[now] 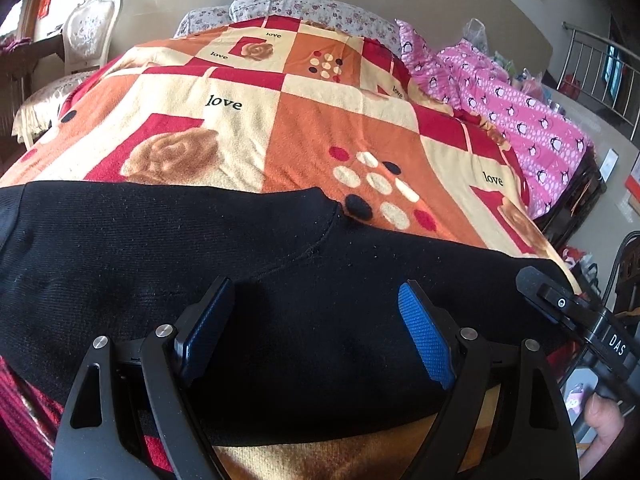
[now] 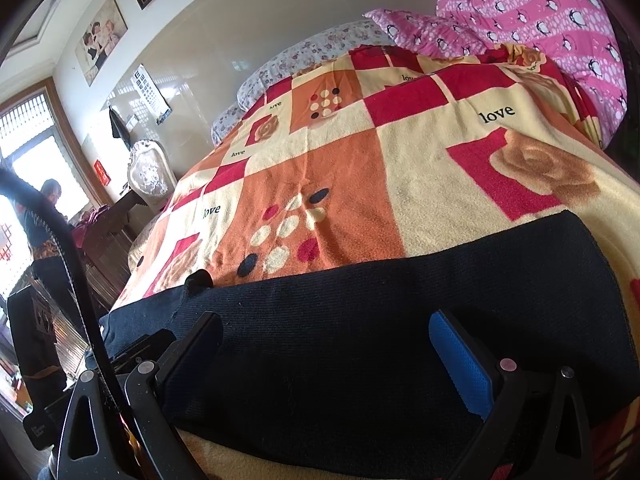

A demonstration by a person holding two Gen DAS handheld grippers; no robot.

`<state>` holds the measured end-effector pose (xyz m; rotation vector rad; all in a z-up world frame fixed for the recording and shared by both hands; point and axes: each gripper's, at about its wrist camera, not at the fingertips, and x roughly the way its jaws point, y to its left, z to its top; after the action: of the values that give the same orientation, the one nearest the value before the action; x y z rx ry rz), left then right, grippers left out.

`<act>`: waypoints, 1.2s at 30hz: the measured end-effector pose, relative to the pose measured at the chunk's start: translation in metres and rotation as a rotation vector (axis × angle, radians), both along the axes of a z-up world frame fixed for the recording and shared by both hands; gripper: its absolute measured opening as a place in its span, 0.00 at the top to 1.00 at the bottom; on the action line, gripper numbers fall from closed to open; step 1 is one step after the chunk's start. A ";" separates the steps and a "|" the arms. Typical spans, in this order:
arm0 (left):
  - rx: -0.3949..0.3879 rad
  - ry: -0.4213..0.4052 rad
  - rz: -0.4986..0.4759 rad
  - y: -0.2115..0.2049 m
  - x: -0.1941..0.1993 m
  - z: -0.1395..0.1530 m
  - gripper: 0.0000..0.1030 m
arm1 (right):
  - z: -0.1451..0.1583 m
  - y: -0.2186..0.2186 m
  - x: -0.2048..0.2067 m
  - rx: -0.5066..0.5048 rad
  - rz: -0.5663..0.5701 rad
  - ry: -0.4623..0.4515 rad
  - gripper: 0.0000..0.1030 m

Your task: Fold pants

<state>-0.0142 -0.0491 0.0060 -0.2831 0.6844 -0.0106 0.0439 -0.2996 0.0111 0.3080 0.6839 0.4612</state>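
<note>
Pants (image 1: 280, 300) are lying flat across the bed (image 1: 320, 120) while left claw (image 1: 316, 332) and right claw (image 2: 336, 364) are hovering wide open, probably needing to grab the near edge next.

The black ribbed-knit cloth pants (image 1: 280, 300) look matt and finely corded. The orange-red-cream patchwork blanket (image 1: 320, 120) is fuzzy fleece. Blue textured rubbery finger pads (image 1: 426, 340) sit on matt black plastic.

- A bed (image 1: 320, 128) under a checkered "love" blanket (image 2: 360, 168).
- Pale glossy wall (image 2: 280, 20) with framed pictures (image 2: 102, 38).
- Bright window (image 2: 36, 160), perhaps a doorway.
- White ornate chair (image 1: 90, 28).
</note>
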 end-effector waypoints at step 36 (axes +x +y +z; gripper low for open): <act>-0.041 -0.011 -0.012 0.006 -0.002 0.001 0.18 | 0.000 0.003 -0.002 -0.014 -0.005 -0.001 0.00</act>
<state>-0.0162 -0.0436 0.0075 -0.3182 0.6757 -0.0378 0.0424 -0.2965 0.0108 0.2961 0.6847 0.4513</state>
